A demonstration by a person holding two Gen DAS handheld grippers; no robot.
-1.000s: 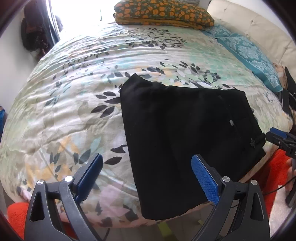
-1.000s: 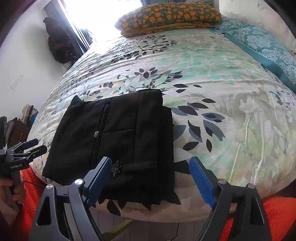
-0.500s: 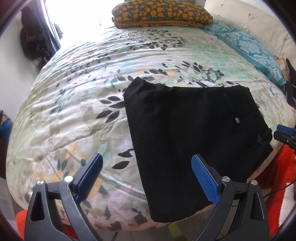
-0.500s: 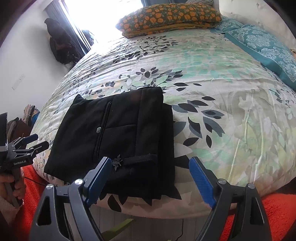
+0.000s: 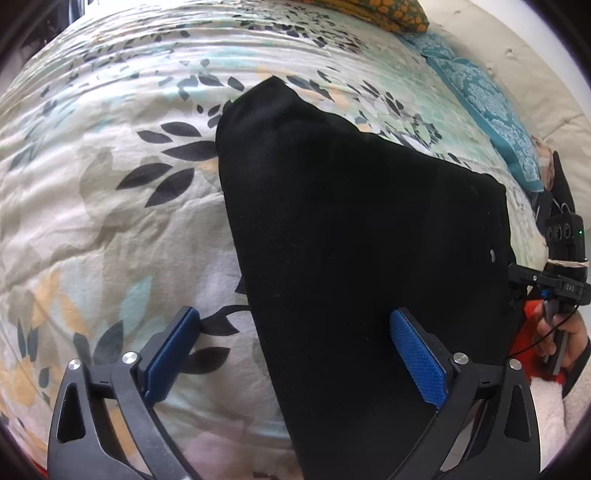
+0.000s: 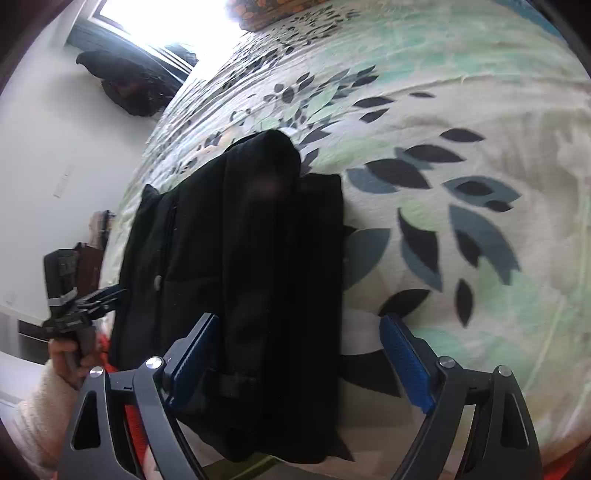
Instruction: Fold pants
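— Pants, black and folded into a thick slab point(image 5: 362, 236), lie at the near edge of the bed, on the leaf-printed pale quilt point(image 5: 110, 184). Can you see both tongs from where you stand?

— Yes. The left gripper with blue-padded black fingers point(image 5: 295, 354) hangs over the slab's left edge; its jaws are opening, stand wide, one pad over quilt, one over cloth, nothing pinched.

— And the other?

— The right gripper point(image 6: 299, 358) straddles the slab's right side, jaws closing but apart from the cloth lying between them.

— What does the right view give you that the left doesn't?

— The stacked folds, a zip line and a small silver button point(image 6: 157, 282), plus dark clothes hanging on the white wall point(image 6: 125, 88) by a bright window. It is blurred, though.

— And the left view?

— A teal patterned pillow point(image 5: 491, 107) along the far right edge, an orange-spotted cushion point(image 5: 384, 11) at the head, and a hand point(image 5: 561, 339) gripping the other tool's handle.
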